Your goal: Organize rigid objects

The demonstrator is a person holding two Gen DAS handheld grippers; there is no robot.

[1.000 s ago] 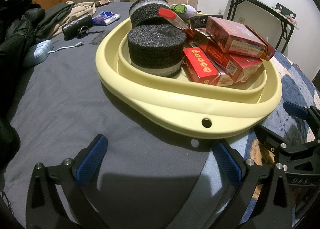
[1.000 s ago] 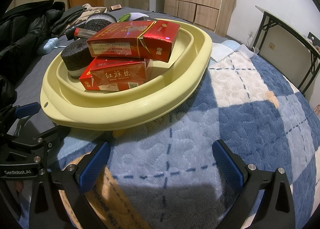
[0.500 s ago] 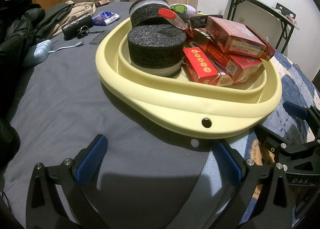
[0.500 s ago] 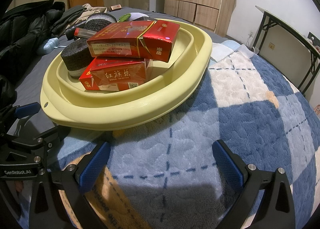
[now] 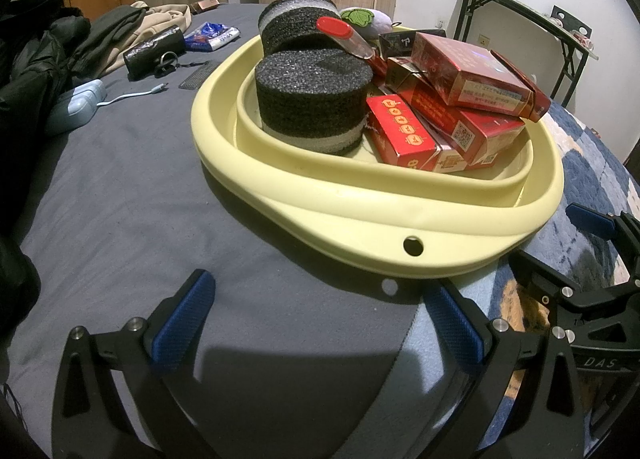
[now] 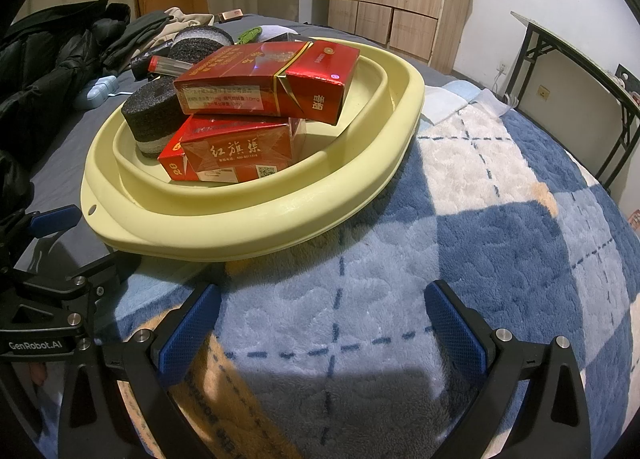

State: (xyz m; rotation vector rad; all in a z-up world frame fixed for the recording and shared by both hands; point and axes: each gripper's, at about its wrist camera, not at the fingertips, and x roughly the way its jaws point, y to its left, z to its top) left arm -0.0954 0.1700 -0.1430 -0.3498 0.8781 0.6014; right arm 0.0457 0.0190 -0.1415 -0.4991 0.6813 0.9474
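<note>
The jaws of the left gripper [image 5: 316,323] stood wide apart with nothing between them, hovering low over the grey sheet [image 5: 120,195] just short of the basin's near rim, and the right gripper [image 6: 320,325] was likewise spread and empty above the blue checked blanket [image 6: 500,219]; both looked parked rather than reaching, which suggested the gathering was largely done. The pale yellow basin [image 5: 360,215] sat on the bed straddling sheet and blanket, serving as the one container for the hard items. Inside it, a black foam disc [image 5: 312,99] stood at the left, a second disc [image 5: 296,19] behind it, and the red cartons [image 6: 256,119] were stacked askew at the right, the top one tilted, likely dropped rather than squared. A red-capped tube [image 5: 344,35] lay across the pile. Clothes [image 5: 120,31] and a cable [image 5: 128,95] remained outside, being soft.
</note>
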